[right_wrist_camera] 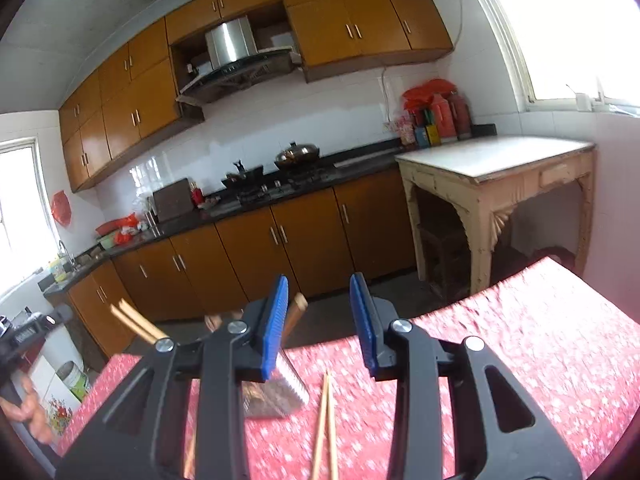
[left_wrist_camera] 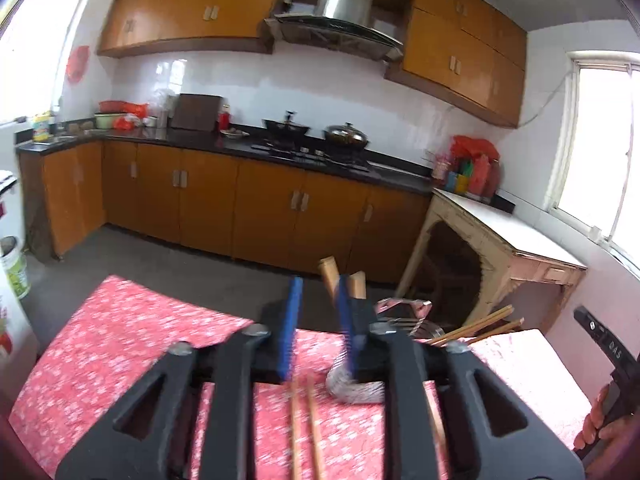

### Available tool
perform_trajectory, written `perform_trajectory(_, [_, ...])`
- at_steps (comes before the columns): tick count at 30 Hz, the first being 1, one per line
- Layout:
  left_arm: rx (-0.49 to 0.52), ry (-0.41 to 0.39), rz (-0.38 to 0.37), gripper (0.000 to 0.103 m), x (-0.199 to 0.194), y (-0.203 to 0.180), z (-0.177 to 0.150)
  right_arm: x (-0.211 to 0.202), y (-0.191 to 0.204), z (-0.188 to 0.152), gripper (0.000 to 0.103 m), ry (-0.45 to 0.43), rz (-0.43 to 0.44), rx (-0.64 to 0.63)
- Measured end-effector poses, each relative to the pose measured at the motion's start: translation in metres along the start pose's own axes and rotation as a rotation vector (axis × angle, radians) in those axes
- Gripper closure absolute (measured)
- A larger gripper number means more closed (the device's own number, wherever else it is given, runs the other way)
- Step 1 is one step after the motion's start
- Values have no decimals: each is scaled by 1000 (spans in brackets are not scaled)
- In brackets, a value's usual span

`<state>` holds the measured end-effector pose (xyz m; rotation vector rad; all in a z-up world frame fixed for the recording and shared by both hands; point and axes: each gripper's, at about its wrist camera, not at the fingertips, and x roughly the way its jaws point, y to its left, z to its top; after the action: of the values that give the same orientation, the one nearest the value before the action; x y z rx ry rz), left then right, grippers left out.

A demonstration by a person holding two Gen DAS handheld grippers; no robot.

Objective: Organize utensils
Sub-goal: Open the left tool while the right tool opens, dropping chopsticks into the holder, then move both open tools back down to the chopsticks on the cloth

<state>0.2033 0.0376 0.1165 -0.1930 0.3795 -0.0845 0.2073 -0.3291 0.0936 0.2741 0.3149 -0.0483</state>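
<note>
2 blurred wooden chopsticks point(left_wrist_camera: 306, 432) lie on the red floral tablecloth point(left_wrist_camera: 120, 344) in the left wrist view, below the left gripper point(left_wrist_camera: 318, 312), whose blue ribbed pads stand apart, holding nothing. Beside it a metal utensil holder point(left_wrist_camera: 356, 384) carries wooden handles point(left_wrist_camera: 340, 276) and more chopsticks point(left_wrist_camera: 480, 324) slanting out. From the right wrist view, the right gripper point(right_wrist_camera: 320, 312) is likewise spread and empty above 2 chopsticks point(right_wrist_camera: 326, 420); the ribbed holder point(right_wrist_camera: 276, 396) sits just left.
</note>
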Motion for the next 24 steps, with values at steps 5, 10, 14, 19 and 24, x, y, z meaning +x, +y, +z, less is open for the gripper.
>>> perform_trajectory(5, [17, 42, 77, 67, -13, 34, -37, 10, -32, -61, 70, 158, -67, -7])
perform_trajectory(10, [80, 168, 114, 64, 12, 50, -96, 40, -46, -122, 70, 361, -45, 4])
perform_trajectory(14, [87, 305, 81, 64, 41, 49, -144, 55, -34, -163, 73, 493, 32, -20])
perform_trajectory(19, [103, 411, 39, 64, 59, 41, -178, 65, -9, -187, 75, 564, 63, -104])
perform_trajectory(24, [127, 437, 3, 64, 62, 31, -188, 76, 1, -197, 75, 591, 24, -169])
